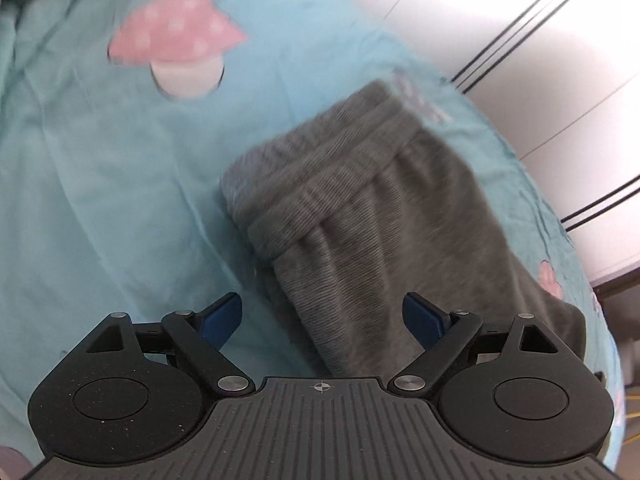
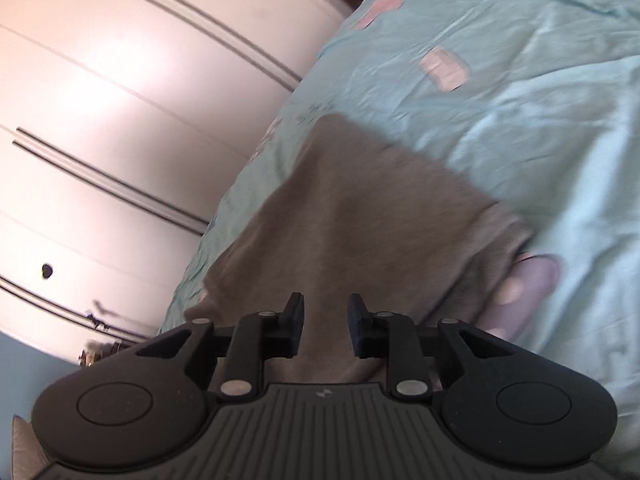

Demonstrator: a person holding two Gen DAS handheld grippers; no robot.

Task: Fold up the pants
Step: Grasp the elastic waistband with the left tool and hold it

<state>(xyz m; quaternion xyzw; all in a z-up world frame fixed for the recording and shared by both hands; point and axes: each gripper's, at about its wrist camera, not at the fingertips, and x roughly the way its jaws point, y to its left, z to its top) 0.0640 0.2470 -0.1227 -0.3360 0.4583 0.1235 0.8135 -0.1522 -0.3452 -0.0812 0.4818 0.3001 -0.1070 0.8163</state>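
Note:
Grey ribbed pants (image 1: 360, 208) lie folded on a light blue bedsheet (image 1: 100, 180), their elastic waistband toward the far end. My left gripper (image 1: 322, 316) is open wide and empty, held above the near part of the pants. In the right wrist view the same pants (image 2: 360, 216) lie flat near the bed's edge. My right gripper (image 2: 325, 320) is open with a narrower gap and holds nothing, just above the near end of the pants.
The sheet has a pink mushroom print (image 1: 176, 48) far left of the pants. A white wardrobe with dark stripes (image 2: 100, 100) stands close beside the bed, also in the left wrist view (image 1: 520, 40). The bed's edge (image 2: 224, 208) runs alongside the pants.

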